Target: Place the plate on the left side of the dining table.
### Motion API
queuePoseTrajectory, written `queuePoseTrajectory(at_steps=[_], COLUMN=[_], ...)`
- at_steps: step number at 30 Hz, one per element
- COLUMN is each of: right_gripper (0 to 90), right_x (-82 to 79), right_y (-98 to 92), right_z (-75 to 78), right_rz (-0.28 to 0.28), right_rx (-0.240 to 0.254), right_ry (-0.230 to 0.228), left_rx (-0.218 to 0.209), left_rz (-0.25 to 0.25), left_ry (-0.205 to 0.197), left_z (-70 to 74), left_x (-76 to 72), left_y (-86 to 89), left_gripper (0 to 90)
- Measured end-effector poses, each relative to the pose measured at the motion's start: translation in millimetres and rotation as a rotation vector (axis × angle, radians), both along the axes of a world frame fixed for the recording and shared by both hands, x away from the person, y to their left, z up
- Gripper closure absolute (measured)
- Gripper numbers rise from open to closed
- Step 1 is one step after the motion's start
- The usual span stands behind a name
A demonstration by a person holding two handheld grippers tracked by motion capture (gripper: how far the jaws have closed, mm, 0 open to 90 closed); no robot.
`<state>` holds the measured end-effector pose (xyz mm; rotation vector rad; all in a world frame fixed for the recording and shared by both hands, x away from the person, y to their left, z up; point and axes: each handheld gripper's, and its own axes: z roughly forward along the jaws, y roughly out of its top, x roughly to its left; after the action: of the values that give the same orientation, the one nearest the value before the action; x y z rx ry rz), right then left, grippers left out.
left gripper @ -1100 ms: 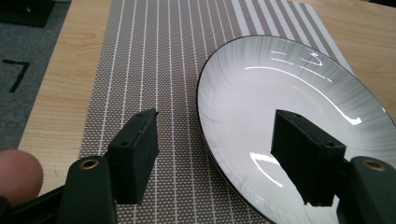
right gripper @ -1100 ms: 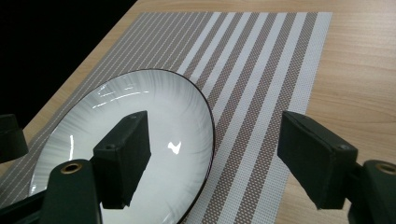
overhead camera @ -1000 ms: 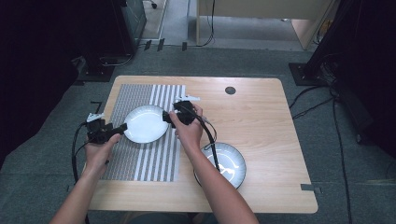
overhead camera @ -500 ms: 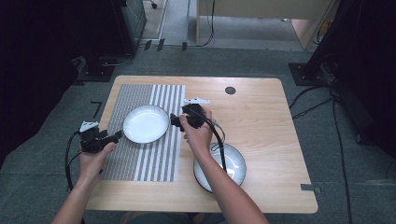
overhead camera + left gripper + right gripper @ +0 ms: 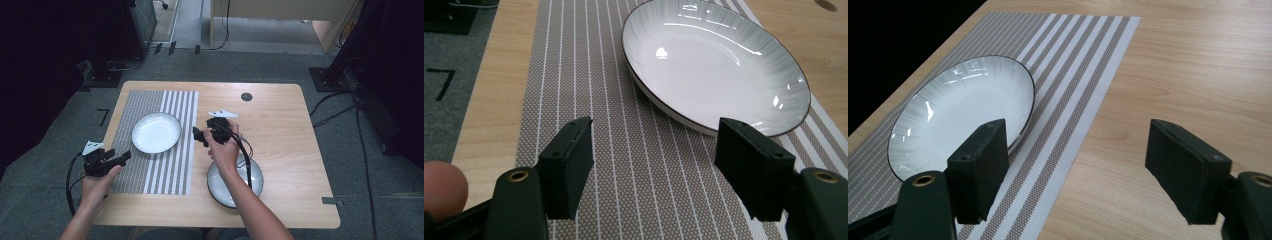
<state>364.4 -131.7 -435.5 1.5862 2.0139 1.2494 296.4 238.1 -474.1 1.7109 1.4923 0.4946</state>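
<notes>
A white plate (image 5: 156,132) sits on the striped placemat (image 5: 150,170) on the wooden surface (image 5: 280,120). The left hand-held gripper (image 5: 122,157) hovers off its near-left side, jaws released and empty. The right hand-held gripper (image 5: 198,136) stands just beside the placemat's right edge, also released, above a second plate (image 5: 252,182)

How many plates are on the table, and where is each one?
2. One white round ceramic plate lies on the striped grey placemat. The second white round plate sits on the bare wood near the table's front edge, partly hidden under the person's right forearm.
</notes>
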Motion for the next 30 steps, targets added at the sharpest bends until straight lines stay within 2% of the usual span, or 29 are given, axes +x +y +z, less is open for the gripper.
queuePoseTrajectory(at_steps=[3,11,17,19,25,30], right_gripper=[25.4,24.3,23.8,23.9,23.8,23.8], right_x=[-4.3,-16.8,-24.9,-28.1,-37.6,-44.7], right_y=[-4.8,-17.4,-26.4,-30.5,-50.4,-66.3], right_z=[-0.8,0.8,0.8,0.3,-4.3,-8.0], right_rz=[-0.006,-0.007,-0.001,-0.007,-0.037,-0.053], right_rx=[-0.014,-0.037,-0.038,-0.051,-0.039,-0.033], right_ry=[-0.006,-0.025,-0.018,-0.023,-0.020,-0.016], left_rx=[0.006,-0.018,-0.011,-0.003,0.020,0.049], left_rz=[-0.003,0.018,0.011,0.006,0.008,0.006], left_ry=[0.004,0.009,0.004,-0.002,-0.018,-0.010], left_z=[-1.9,-10.3,-10.2,-9.9,-11.8,-19.4], left_x=[-4.6,-15.1,-23.2,-27.0,-39.6,-50.2], left_y=[0.9,4.4,1.7,0.7,1.3,4.8], left_gripper=[31.4,31.4,31.3,31.3,31.3,30.9])
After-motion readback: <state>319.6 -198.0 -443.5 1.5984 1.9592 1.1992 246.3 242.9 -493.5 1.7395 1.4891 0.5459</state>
